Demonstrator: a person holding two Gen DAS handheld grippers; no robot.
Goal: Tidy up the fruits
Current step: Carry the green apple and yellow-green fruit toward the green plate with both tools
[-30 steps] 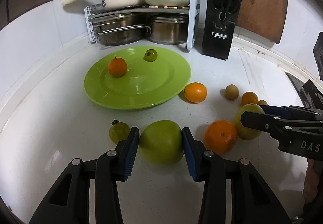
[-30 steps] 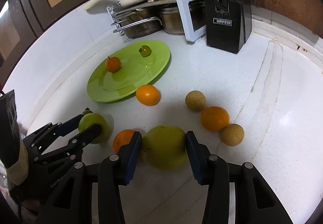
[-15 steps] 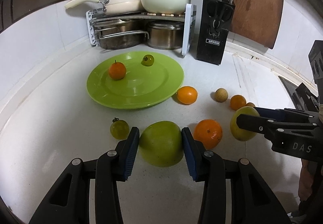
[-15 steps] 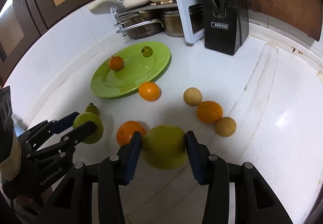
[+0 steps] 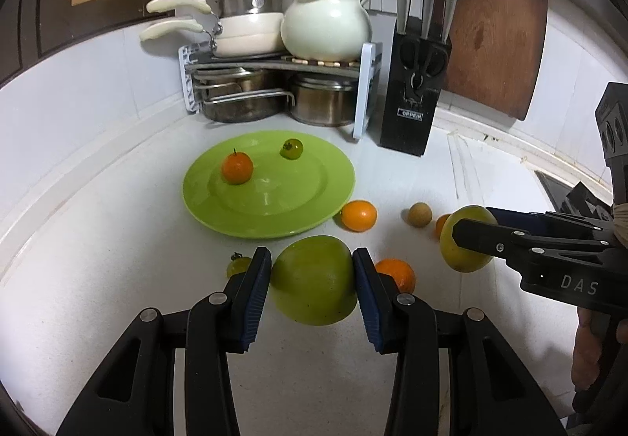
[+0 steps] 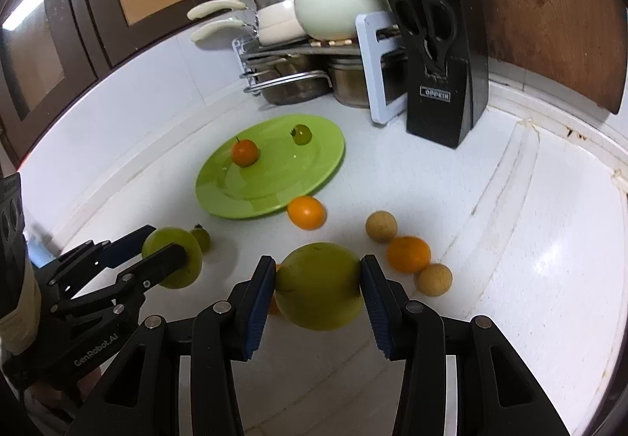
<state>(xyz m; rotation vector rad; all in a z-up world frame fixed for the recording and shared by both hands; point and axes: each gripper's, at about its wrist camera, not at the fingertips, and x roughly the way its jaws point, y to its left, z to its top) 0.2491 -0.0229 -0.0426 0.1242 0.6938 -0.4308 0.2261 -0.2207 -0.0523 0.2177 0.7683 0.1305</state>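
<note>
1. Both grippers have lifted since the earlier frames; each green fruit now hangs clear of the counter (image 5: 98, 239) instead of sitting low on it, and the plate looks farther off.
2. Left gripper (image 5: 312, 279) pinches a large green fruit (image 5: 314, 279) between its blue pads (image 5: 255, 290), raised just in front of the green plate (image 5: 271, 184).
3. Right gripper (image 6: 317, 286) pinches a second, yellower green fruit (image 6: 320, 284), pads pressed on both sides, held up in front of the plate and to its right.
4. On the plate: small orange with a stem (image 5: 236, 167) toward the left, small green tomato (image 5: 291, 149) near the far rim.
5. Touching or just beside the plate's near-right rim: one orange (image 5: 358, 215) on the counter.
6. Right of the plate, well apart: tan round fruit (image 6: 380, 226), another orange (image 6: 408, 253), second tan fruit (image 6: 433, 279), in a loose cluster.
7. In front of the plate, on the counter: small green tomato with stem (image 5: 237, 265) just left of the left gripper's pad, and an orange (image 5: 396, 273) partly hidden behind its right pad.
8. Behind the plate: pot rack (image 5: 282, 66) with pans, black knife block (image 5: 414, 98) to its right, wooden board (image 5: 490, 23) against the wall.
</note>
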